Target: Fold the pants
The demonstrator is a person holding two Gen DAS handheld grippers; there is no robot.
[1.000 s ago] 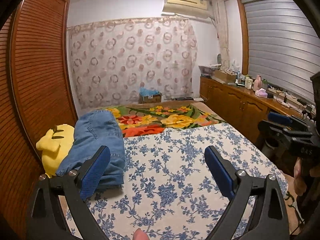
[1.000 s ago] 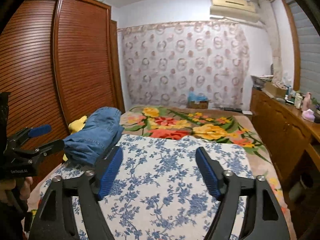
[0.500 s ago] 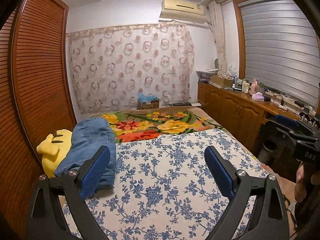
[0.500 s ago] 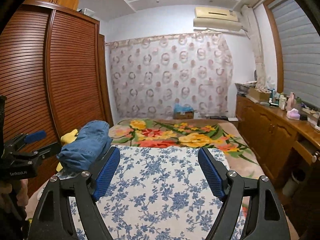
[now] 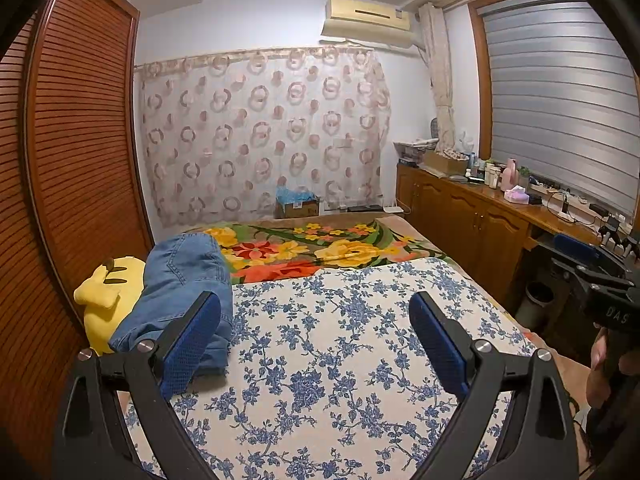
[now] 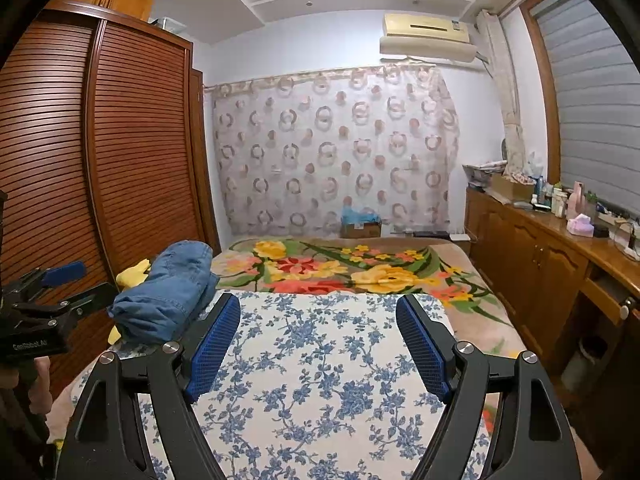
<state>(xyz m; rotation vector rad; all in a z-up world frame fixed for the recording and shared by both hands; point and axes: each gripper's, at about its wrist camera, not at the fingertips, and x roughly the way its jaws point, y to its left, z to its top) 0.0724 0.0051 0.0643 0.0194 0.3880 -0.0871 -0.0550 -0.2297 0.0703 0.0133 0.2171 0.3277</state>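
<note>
Since a second ago both cameras have drawn back from the bed, and more of the ceiling shows. In the left wrist view, the left gripper (image 5: pixel 314 344) hangs wide open and empty over the blue-flowered sheet (image 5: pixel 340 360); the folded jeans (image 5: pixel 180 292) lie at the bed's left edge, against a yellow plush toy (image 5: pixel 110 292). In the right wrist view, the right gripper (image 6: pixel 318 344) is likewise spread and empty, the jeans (image 6: pixel 168 292) ahead to its left.

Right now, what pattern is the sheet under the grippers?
White with blue flower sprigs. The sheet shows best in the left wrist view.
</note>
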